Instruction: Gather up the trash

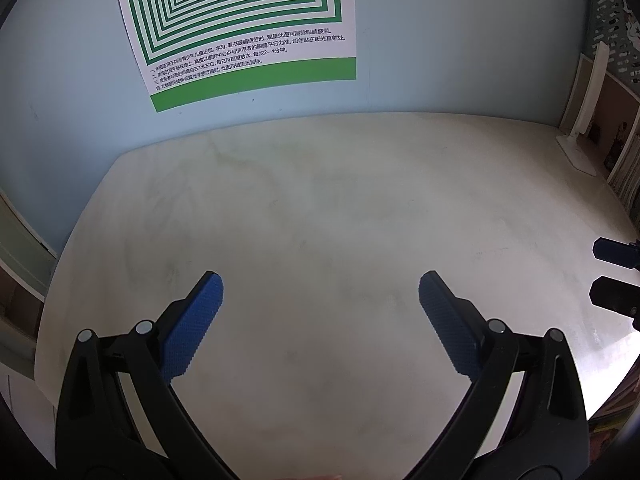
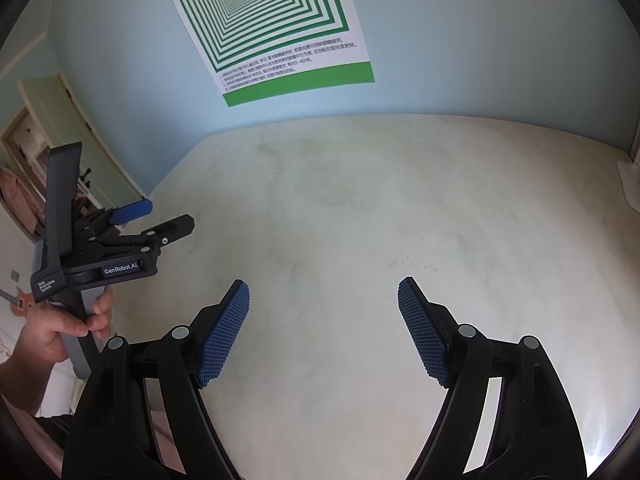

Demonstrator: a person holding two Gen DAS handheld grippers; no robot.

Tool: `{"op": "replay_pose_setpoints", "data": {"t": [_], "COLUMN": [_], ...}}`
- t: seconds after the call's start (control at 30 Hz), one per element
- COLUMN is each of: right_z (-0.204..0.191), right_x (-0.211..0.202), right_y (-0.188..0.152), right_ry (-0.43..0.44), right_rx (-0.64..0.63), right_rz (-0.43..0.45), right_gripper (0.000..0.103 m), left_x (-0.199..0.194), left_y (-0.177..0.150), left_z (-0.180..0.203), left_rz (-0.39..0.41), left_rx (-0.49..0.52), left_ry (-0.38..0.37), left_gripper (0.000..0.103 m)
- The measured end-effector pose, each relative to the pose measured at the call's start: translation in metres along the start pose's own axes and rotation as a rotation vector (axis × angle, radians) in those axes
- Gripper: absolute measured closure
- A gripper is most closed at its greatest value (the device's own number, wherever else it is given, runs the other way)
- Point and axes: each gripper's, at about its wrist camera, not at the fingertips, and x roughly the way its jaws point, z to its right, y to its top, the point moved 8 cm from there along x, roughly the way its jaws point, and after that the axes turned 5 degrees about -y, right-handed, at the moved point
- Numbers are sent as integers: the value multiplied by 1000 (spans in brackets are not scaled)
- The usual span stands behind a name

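No trash shows in either view. My left gripper [image 1: 320,292] is open and empty, its blue pads wide apart above the pale tabletop [image 1: 320,200]. My right gripper [image 2: 324,296] is open and empty over the same tabletop [image 2: 360,200]. The left gripper also shows in the right wrist view [image 2: 160,220], held in a hand at the table's left edge, jaws apart. The right gripper's fingertips [image 1: 614,254] show at the right edge of the left wrist view.
A green-and-white striped poster [image 1: 240,20] hangs on the blue wall behind the table; it also shows in the right wrist view [image 2: 272,28]. A white lamp stand [image 1: 580,140] and a shelf with books stand at the far right. A door [image 2: 76,140] is at the left.
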Motion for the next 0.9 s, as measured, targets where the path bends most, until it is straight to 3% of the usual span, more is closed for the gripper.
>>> {"op": "replay_pose_setpoints", "data": {"t": [0.9], "right_z": [3], "right_x": [19], "right_y": [-3], "right_ry": [4], "right_rx": [31], "right_rz": [-44], "right_gripper": [26], "left_x": [24], "left_y": [-11], "left_z": [-12], "left_rz": [-73], "left_rx": [-14], "left_ry": [21], "left_gripper": [7]}}
